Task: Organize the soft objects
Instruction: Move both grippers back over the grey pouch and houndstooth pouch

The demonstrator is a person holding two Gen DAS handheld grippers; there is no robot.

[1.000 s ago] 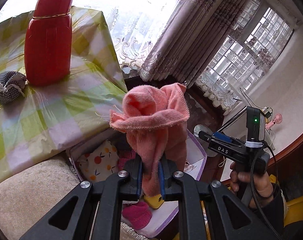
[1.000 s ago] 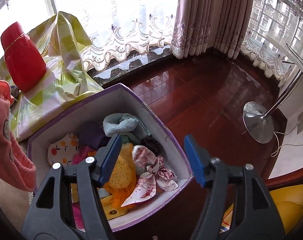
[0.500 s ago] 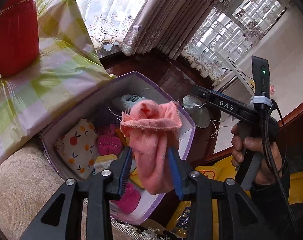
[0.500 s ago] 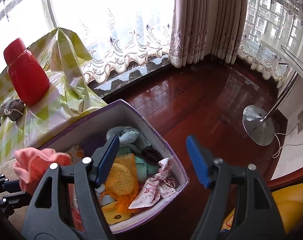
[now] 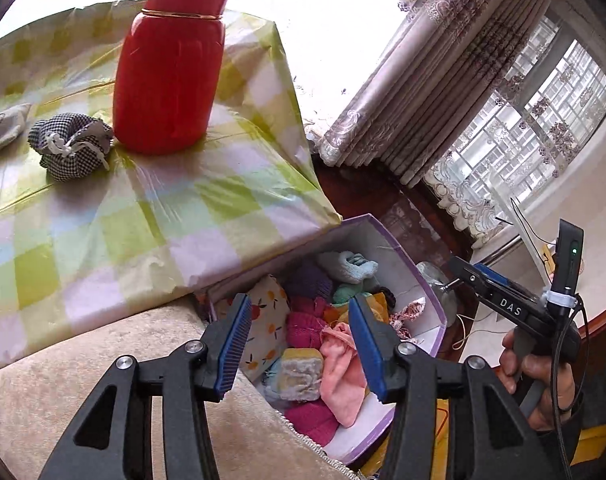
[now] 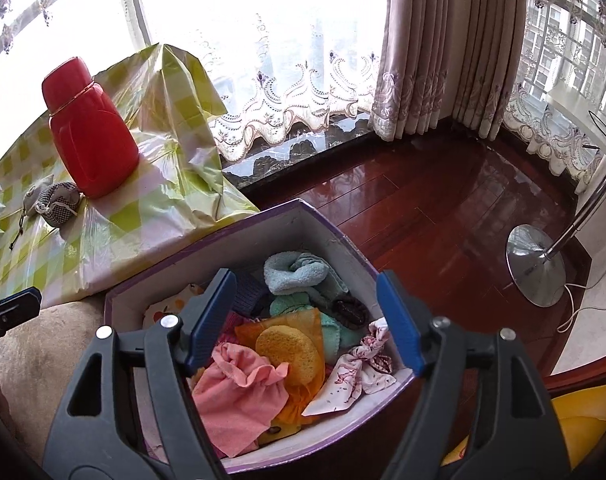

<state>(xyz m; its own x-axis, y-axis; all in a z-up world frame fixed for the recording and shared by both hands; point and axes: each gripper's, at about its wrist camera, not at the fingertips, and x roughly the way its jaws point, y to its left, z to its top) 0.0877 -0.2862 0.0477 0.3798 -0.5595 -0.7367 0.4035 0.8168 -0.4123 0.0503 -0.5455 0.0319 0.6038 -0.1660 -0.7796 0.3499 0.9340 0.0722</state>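
The pink cloth (image 5: 339, 368) lies loose in the purple-rimmed white box (image 5: 399, 248), on top of several other soft things. My left gripper (image 5: 299, 320) hangs open above the box's near side with nothing between its jaws. In the right wrist view the same pink cloth (image 6: 239, 392) rests beside a yellow sponge (image 6: 287, 350) in the box (image 6: 303, 220). My right gripper (image 6: 306, 280) hovers over the box; its jaws are opening and hold nothing. A black-and-white checked pouch (image 5: 69, 146) sits on the table next to a red flask (image 5: 169, 68).
The table's green checked cloth (image 5: 103, 220) overhangs the box's far side. A beige cushion (image 5: 43, 392) lies below my left gripper. A small grey pouch (image 5: 3, 128) lies at the table's left edge. A lamp base (image 6: 537, 268) stands on the wooden floor at right.
My left gripper opened and let the pink cloth drop into the box, then swung back toward the table. The right gripper rose slightly and its jaws widened.
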